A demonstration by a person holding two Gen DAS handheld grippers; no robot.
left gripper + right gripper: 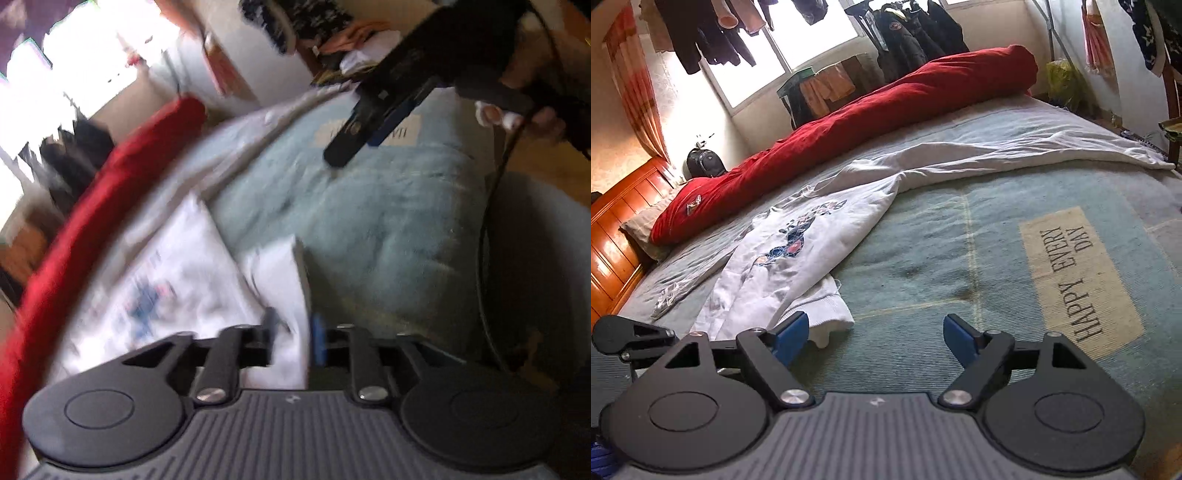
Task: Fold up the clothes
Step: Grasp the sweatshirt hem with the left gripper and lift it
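Left gripper [293, 339] pinching one white sweatshirt [192, 266].

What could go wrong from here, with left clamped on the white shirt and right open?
1. The left gripper pinches only a narrow fold of the white shirt; a pull could slip it out.
2. The right gripper is open above the blue bedspread, beside the shirt's hem; closing here might catch bedding rather than shirt.
3. The left wrist view is motion-blurred, so the grasp is hard to verify.
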